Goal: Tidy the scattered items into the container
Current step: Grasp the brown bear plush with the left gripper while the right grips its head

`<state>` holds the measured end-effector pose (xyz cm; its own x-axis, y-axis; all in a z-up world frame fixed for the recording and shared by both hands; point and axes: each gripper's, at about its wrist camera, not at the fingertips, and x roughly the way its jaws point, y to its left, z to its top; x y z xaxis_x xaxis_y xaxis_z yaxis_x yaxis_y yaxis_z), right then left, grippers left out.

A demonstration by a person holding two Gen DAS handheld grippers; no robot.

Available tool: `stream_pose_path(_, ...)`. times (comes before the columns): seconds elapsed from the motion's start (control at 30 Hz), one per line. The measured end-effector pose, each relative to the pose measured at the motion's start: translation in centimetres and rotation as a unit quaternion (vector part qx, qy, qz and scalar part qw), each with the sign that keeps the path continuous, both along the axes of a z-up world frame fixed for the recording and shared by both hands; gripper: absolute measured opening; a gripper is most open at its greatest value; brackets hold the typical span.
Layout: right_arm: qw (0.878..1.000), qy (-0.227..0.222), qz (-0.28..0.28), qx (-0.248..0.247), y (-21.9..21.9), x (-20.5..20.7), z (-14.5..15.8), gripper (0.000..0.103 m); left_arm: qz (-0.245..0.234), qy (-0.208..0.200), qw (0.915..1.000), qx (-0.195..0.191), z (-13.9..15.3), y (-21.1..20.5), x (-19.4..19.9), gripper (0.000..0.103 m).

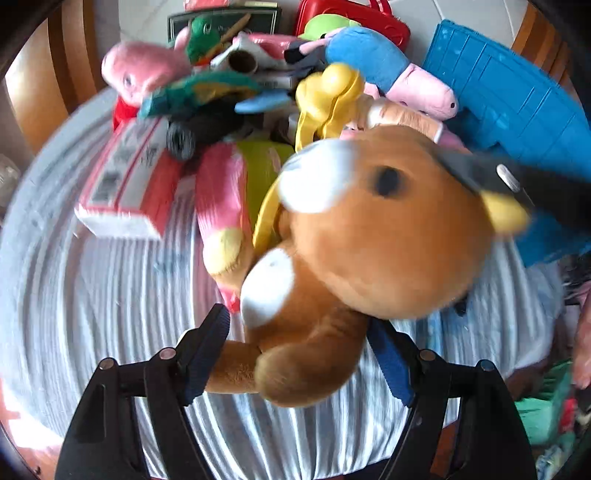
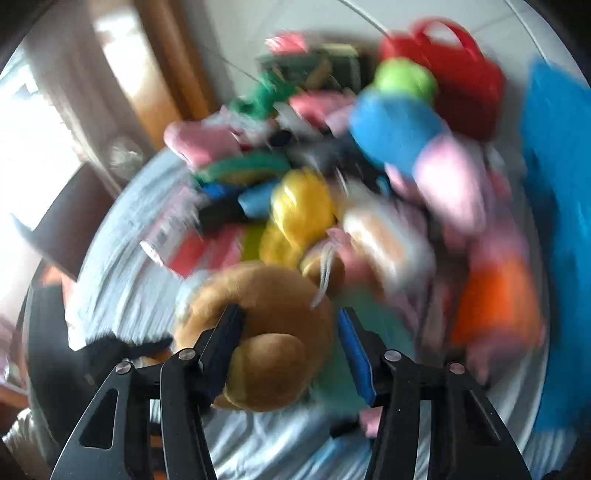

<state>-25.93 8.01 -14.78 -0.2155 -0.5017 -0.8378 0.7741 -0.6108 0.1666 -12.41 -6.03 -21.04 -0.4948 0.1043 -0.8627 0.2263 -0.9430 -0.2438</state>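
A brown plush bear (image 1: 369,240) hangs over the striped cloth, held from both sides. My left gripper (image 1: 299,347) is shut on the bear's lower body and legs. In the left wrist view the right gripper's black finger with a yellow tip (image 1: 506,206) presses the bear's head from the right. In the blurred right wrist view my right gripper (image 2: 291,332) has its fingers around the bear's head (image 2: 273,325). A blue plastic container (image 1: 517,110) stands at the far right, also in the right wrist view (image 2: 554,221).
A pile of toys lies beyond the bear: a pink plush (image 1: 144,70), a blue and pink pig plush (image 1: 391,70), a yellow toy (image 1: 328,99), a red and white box (image 1: 129,181), a red case (image 1: 354,18). Wooden chair backs stand behind.
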Motion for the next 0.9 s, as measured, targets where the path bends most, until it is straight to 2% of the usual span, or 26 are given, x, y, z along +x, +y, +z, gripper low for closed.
stream_pose_path(0.03, 1.000, -0.011, -0.010, -0.004, 0.8, 0.5, -0.2, 0.053, -0.016, -0.001, 0.9999, -0.004, -0.2, -0.1, 0.3, 0.076)
stream_pose_path(0.17, 0.998, -0.036, -0.048, -0.005, 3.5, 3.1, -1.2, 0.053, -0.099, -0.001, 0.9917, -0.082, 0.0, 1.8, 1.5, 0.076)
stream_pose_path(0.27, 0.994, -0.050, -0.096, 0.001, 6.1, 4.1, -2.8, 0.060, -0.124, 0.001, 0.9877, -0.095, 0.0, 3.2, 2.9, 0.076)
stream_pose_path(0.4, 0.988, -0.063, -0.133, 0.045, 8.4, 5.0, -5.4, 0.060, -0.107, -0.004, 0.9910, -0.080, -0.7, 4.1, 4.7, 0.076)
stream_pose_path(0.47, 0.988, -0.064, -0.134, 0.046, 9.0, 5.3, -5.9, 0.060, -0.084, -0.007, 0.9930, -0.083, -1.1, 4.0, 5.1, 0.076)
stream_pose_path(0.63, 0.995, -0.037, -0.088, 0.024, 9.6, 7.3, -4.9, 0.063, -0.048, 0.007, 0.9946, -0.092, -1.6, 4.8, 5.7, 0.076)
stream_pose_path(0.67, 0.996, -0.029, -0.081, 0.020, 9.5, 7.8, -4.5, 0.068, -0.048, 0.013, 0.9939, -0.099, -1.7, 4.9, 5.6, 0.076)
stream_pose_path(0.7, 0.997, -0.021, -0.073, 0.012, 9.6, 8.6, -4.0, 0.078, -0.049, 0.018, 0.9930, -0.106, -1.6, 5.1, 6.0, 0.076)
stream_pose_path(0.77, 0.998, -0.014, -0.056, -0.006, 9.5, 9.8, -3.5, 0.089, -0.047, 0.025, 0.9925, -0.110, -1.5, 4.9, 6.5, 0.076)
stream_pose_path(0.9, 0.998, -0.003, -0.058, -0.019, 8.2, 10.4, -3.9, 0.089, -0.048, 0.036, 0.9936, -0.096, -1.7, 4.1, 6.3, 0.077)
